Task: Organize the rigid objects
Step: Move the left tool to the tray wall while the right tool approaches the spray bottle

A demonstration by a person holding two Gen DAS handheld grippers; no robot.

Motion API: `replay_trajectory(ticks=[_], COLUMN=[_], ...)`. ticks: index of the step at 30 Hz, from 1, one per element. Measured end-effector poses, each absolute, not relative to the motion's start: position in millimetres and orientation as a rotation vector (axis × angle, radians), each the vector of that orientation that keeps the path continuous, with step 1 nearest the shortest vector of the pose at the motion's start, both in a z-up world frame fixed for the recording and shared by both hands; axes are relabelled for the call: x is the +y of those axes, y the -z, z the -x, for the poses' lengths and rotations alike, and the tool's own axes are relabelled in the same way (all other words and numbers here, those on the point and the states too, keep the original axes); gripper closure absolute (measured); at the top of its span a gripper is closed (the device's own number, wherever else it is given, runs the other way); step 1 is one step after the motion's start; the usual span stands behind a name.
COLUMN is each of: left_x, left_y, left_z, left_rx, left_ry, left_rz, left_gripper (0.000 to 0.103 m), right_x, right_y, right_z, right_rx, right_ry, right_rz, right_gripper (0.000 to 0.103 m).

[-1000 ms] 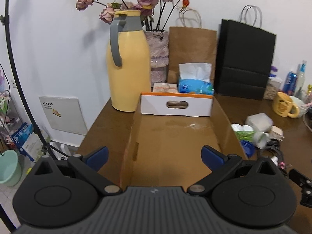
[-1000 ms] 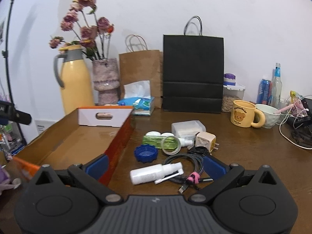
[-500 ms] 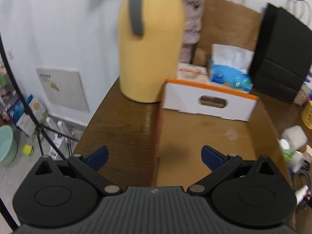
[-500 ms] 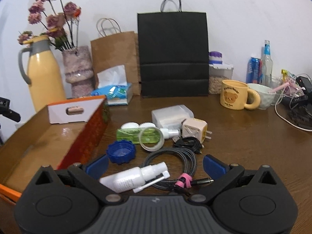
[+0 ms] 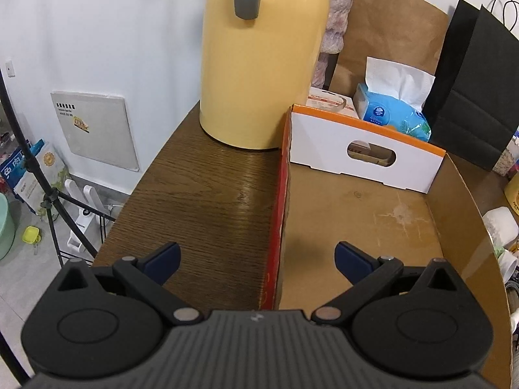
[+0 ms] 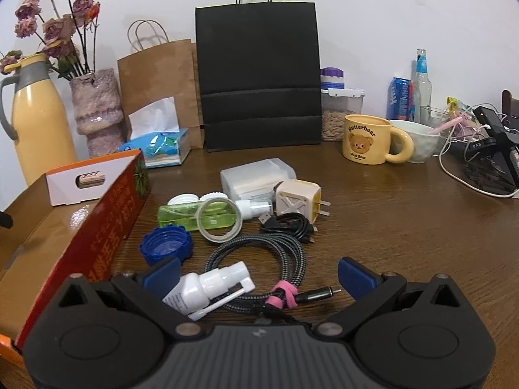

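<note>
My right gripper (image 6: pixel 256 275) stands open and empty over the near end of the clutter, the white spray bottle (image 6: pixel 207 288) between its fingers, lying across a braided cable (image 6: pixel 259 253). I judge the bottle the pick: close on its body, clear of the cable. My left gripper (image 5: pixel 256 256), open, straddles the left wall of the empty cardboard tray (image 5: pixel 356 214); hold it steady.
</note>
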State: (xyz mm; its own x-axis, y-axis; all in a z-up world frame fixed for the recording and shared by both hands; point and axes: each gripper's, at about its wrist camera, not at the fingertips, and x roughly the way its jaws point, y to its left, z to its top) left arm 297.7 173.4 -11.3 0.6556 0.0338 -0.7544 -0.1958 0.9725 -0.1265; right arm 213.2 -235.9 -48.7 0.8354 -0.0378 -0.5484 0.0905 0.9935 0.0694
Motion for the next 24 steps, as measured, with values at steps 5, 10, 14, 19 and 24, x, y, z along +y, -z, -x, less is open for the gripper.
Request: replay_trajectory(ticks=[5, 10, 14, 19, 24], left_x=[173.2, 172.8, 171.4, 170.5, 169.5], left_y=[11.6, 14.6, 15.9, 18.7, 18.9], left_z=[-296.2, -296.5, -296.8, -296.5, -295.6], left_rx=[0.843, 0.853, 0.857, 0.868, 0.868], left_ry=[-0.120, -0.113, -0.108, -0.105, -0.094], left_rz=[0.199, 0.195, 0.188, 0.183, 0.178], left_gripper=[0.002, 0.020, 0.038, 0.070, 0.086], right_x=[-235.8, -235.7, -234.0, -233.7, -235.0], right_y=[50.3, 50.7, 51.5, 50.1, 52.3], right_z=[-212.3, -211.8, -211.4, -205.8, -200.7], right_rx=[0.572, 0.568, 0.570, 0.569, 0.580], right_ry=[0.087, 0.091, 0.089, 0.077, 0.065], right_rz=[-0.087, -0.084, -0.071, -0.058, -0.038], right_gripper=[0.000, 0.000, 0.000, 0.000, 0.000])
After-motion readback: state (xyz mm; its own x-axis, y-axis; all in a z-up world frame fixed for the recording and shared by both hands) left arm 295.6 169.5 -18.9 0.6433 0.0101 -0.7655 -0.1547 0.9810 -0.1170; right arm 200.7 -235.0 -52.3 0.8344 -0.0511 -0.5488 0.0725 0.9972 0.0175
